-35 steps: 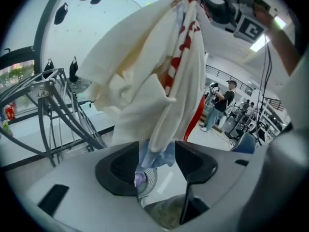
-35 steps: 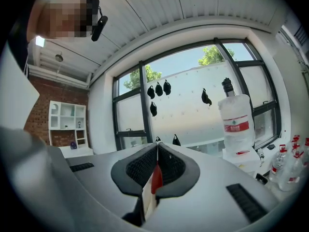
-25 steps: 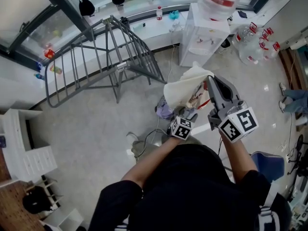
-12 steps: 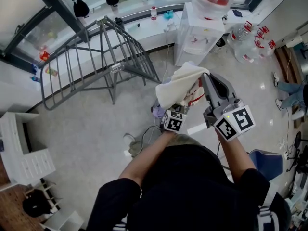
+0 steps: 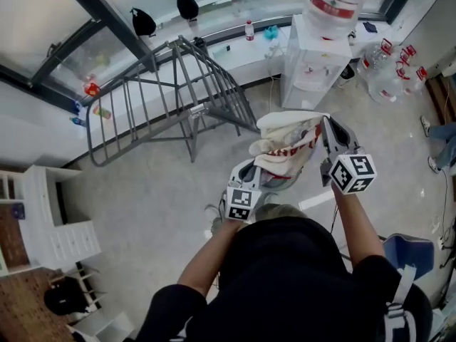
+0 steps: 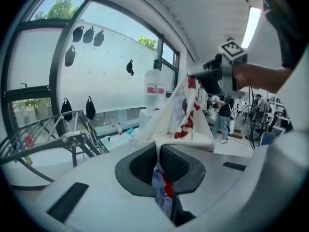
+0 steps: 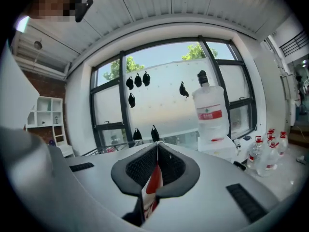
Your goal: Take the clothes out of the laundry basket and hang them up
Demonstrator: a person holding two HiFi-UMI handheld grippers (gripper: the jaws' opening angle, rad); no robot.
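Observation:
A white garment with red print [image 5: 288, 144] hangs in the air in front of the person, stretched between both grippers. My left gripper [image 5: 258, 168] is shut on its lower edge; in the left gripper view the cloth [image 6: 179, 115] runs up from the shut left gripper [image 6: 158, 148] to the right gripper [image 6: 208, 75]. My right gripper [image 5: 326, 125] is shut on the upper edge, and a red and white fold [image 7: 153, 180] shows pinched in the right gripper [image 7: 158, 146]. The grey drying rack [image 5: 171, 91] stands to the left by the window. I cannot make out the laundry basket.
A white water dispenser [image 5: 313, 59] with a big bottle [image 5: 335, 2] stands just beyond the garment. Several water bottles [image 5: 392, 73] sit on the floor at right. White shelves [image 5: 53, 223] are at the left, a blue chair [image 5: 410, 248] at the lower right.
The left gripper has shut on the garment's lower edge and pulled it left and toward the person. The right gripper has come down a little. The cloth now spreads between them.

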